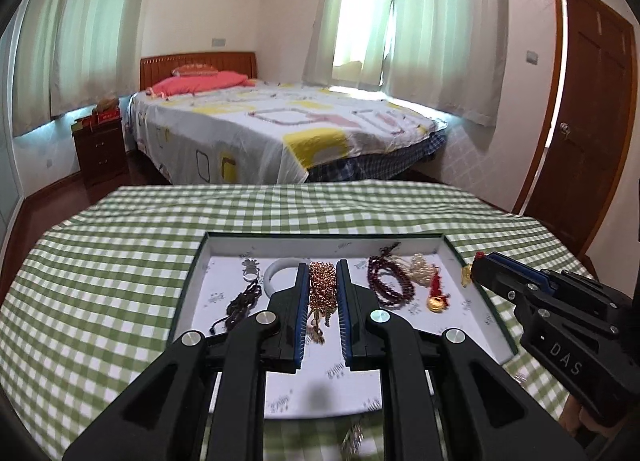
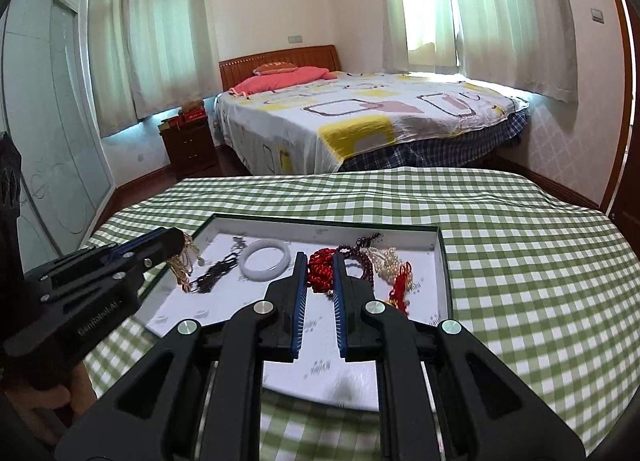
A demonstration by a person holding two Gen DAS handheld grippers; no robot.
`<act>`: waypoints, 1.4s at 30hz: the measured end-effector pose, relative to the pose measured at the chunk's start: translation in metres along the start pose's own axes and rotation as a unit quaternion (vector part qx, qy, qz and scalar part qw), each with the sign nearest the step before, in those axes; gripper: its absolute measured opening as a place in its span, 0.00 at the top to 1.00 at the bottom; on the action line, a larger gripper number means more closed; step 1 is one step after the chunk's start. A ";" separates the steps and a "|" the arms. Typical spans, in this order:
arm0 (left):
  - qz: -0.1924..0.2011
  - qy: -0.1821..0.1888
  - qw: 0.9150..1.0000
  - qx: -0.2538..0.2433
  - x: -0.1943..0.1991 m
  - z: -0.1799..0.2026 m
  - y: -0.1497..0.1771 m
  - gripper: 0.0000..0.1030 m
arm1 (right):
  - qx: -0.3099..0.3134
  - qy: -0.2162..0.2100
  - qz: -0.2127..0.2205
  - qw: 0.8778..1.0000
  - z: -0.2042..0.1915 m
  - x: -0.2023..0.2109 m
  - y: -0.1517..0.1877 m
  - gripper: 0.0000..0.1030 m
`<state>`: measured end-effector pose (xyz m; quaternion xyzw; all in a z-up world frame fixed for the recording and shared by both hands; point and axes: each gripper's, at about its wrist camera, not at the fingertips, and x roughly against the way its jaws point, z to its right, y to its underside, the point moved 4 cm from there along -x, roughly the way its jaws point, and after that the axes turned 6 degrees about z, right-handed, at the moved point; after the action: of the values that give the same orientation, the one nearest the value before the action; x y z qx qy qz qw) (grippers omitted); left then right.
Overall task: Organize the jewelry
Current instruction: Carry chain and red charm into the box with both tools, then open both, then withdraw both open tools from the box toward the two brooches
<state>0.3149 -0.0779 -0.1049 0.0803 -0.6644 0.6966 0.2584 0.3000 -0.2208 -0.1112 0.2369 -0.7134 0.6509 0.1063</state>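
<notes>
We have both claws lifted over the shallow white tray with a dark green rim (image 1: 192, 285), which sits on the counter under a green-and-white checked cloth (image 1: 120, 261).

At the tray's left lie a small silver piece (image 1: 250, 267), a dark beaded strand (image 1: 242, 303) and a white bangle (image 2: 265, 260), all loose on the tray floor.

Our left claw (image 1: 322, 289) is clamped on a copper-gold chain (image 1: 322, 287) that dangles from between its pads.

Right of it rest a dark red bead bracelet (image 1: 386, 285), a bunch of pearls (image 1: 420, 267) and a red tassel with a gold charm (image 1: 436, 297).

Our right claw (image 2: 320, 273) is closed on a red knotted cord (image 2: 320, 271).

We judge sorting barely begun: two pieces are picked up, nothing is yet laid apart, and the rest remains heaped in the tray.
</notes>
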 end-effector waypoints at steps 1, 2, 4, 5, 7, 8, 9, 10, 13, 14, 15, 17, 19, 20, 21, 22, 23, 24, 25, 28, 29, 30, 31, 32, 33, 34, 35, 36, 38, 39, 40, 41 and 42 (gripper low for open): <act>-0.006 -0.002 1.000 0.001 -0.009 -0.001 0.003 0.86 | -0.001 0.002 -0.009 1.000 0.002 -0.010 0.003 0.87; -0.011 -0.004 1.000 0.001 -0.016 -0.002 0.006 0.86 | -0.003 0.004 -0.018 1.000 0.004 -0.018 0.008 0.87; -0.026 -0.009 1.000 -0.002 -0.032 -0.004 0.014 0.86 | -0.009 0.009 -0.041 0.999 0.009 -0.037 0.017 0.87; -0.033 -0.011 0.999 -0.002 -0.037 -0.005 0.018 0.86 | -0.012 0.011 -0.049 0.999 0.011 -0.043 0.021 0.87; -0.049 -0.012 0.999 0.003 -0.049 -0.008 0.026 0.86 | -0.016 0.016 -0.068 0.997 0.015 -0.055 0.029 0.87; -0.054 -0.013 0.998 0.004 -0.052 -0.009 0.029 0.86 | -0.016 0.018 -0.074 0.997 0.016 -0.059 0.031 0.87; -0.062 -0.016 0.998 0.006 -0.057 -0.011 0.033 0.86 | -0.017 0.021 -0.082 0.996 0.018 -0.065 0.035 0.87; -0.067 -0.017 0.998 0.007 -0.060 -0.012 0.036 0.86 | -0.017 0.022 -0.086 0.996 0.019 -0.067 0.037 0.87; -0.082 -0.017 0.996 0.010 -0.066 -0.014 0.044 0.86 | -0.015 0.023 -0.103 0.994 0.020 -0.079 0.041 0.87; -0.086 -0.018 0.996 0.011 -0.068 -0.014 0.045 0.86 | -0.014 0.023 -0.106 0.994 0.020 -0.081 0.042 0.87; -0.087 -0.018 0.996 0.012 -0.069 -0.014 0.046 0.86 | -0.013 0.023 -0.108 0.994 0.020 -0.082 0.043 0.87; -0.090 -0.018 0.996 0.012 -0.071 -0.014 0.047 0.86 | -0.011 0.024 -0.115 0.993 0.020 -0.085 0.045 0.87; -0.093 -0.018 0.995 0.007 -0.073 -0.011 0.048 0.86 | -0.012 0.025 -0.117 0.993 0.020 -0.086 0.046 0.86; -0.096 -0.017 0.995 0.005 -0.073 -0.011 0.049 0.86 | -0.012 0.025 -0.117 0.993 0.020 -0.086 0.046 0.86; -0.097 -0.017 0.995 0.006 -0.073 -0.011 0.050 0.86 | -0.012 0.024 -0.117 0.993 0.020 -0.086 0.047 0.86; -0.098 -0.017 0.995 0.006 -0.072 -0.011 0.050 0.85 | -0.012 0.024 -0.118 0.993 0.020 -0.085 0.048 0.86; -0.097 -0.017 0.995 0.007 -0.072 -0.011 0.050 0.84 | -0.013 0.024 -0.119 0.993 0.020 -0.085 0.048 0.85; -0.098 -0.017 0.995 0.007 -0.072 -0.011 0.049 0.84 | -0.013 0.023 -0.119 0.993 0.020 -0.086 0.048 0.85; -0.099 -0.017 0.995 0.007 -0.071 -0.010 0.050 0.84 | -0.013 0.022 -0.119 0.993 0.019 -0.086 0.048 0.81; -0.104 -0.016 0.994 0.006 -0.072 -0.010 0.051 0.76 | -0.013 0.021 -0.116 0.993 0.020 -0.084 0.048 0.70; -0.104 -0.015 0.994 0.007 -0.072 -0.010 0.051 0.70 | -0.013 0.021 -0.116 0.993 0.020 -0.083 0.047 0.70; -0.102 -0.015 0.995 0.007 -0.072 -0.009 0.050 0.68 | -0.013 0.021 -0.115 0.993 0.020 -0.082 0.047 0.70; -0.101 -0.014 0.995 0.007 -0.071 -0.010 0.050 0.68 | -0.013 0.021 -0.113 0.993 0.020 -0.081 0.047 0.70; -0.101 -0.014 0.995 0.007 -0.070 -0.009 0.050 0.67 | -0.013 0.021 -0.112 0.993 0.019 -0.080 0.046 0.70; -0.101 -0.014 0.995 0.007 -0.071 -0.008 0.049 0.67 | -0.013 0.020 -0.110 0.994 0.019 -0.079 0.045 0.70; -0.100 -0.014 0.995 0.006 -0.070 -0.009 0.049 0.67 | -0.012 0.021 -0.108 0.994 0.019 -0.077 0.044 0.70; -0.100 -0.014 0.995 0.005 -0.069 -0.008 0.049 0.65 | -0.012 0.021 -0.105 0.994 0.019 -0.076 0.043 0.70; -0.099 -0.013 0.995 0.005 -0.068 -0.009 0.048 0.62 | -0.012 0.021 -0.103 0.994 0.018 -0.074 0.042 0.70; -0.094 -0.014 0.995 0.006 -0.065 -0.009 0.047 0.57 | -0.012 0.021 -0.099 0.995 0.018 -0.071 0.040 0.70; -0.091 -0.015 0.996 0.005 -0.063 -0.008 0.046 0.56 | -0.012 0.021 -0.096 0.995 0.018 -0.069 0.039 0.70; -0.089 -0.015 0.996 0.005 -0.061 -0.008 0.045 0.56 | -0.013 0.021 -0.095 0.995 0.018 -0.068 0.038 0.70; -0.088 -0.015 0.996 0.004 -0.060 -0.007 0.044 0.56 | -0.013 0.020 -0.093 0.995 0.018 -0.066 0.037 0.70; -0.087 -0.015 0.996 0.003 -0.059 -0.006 0.042 0.56 | -0.013 0.020 -0.092 0.995 0.018 -0.065 0.037 0.70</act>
<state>0.3466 -0.0863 -0.1698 0.1492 -0.6564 0.6723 0.3081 0.3414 -0.2236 -0.1761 0.2871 -0.6945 0.6338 0.1833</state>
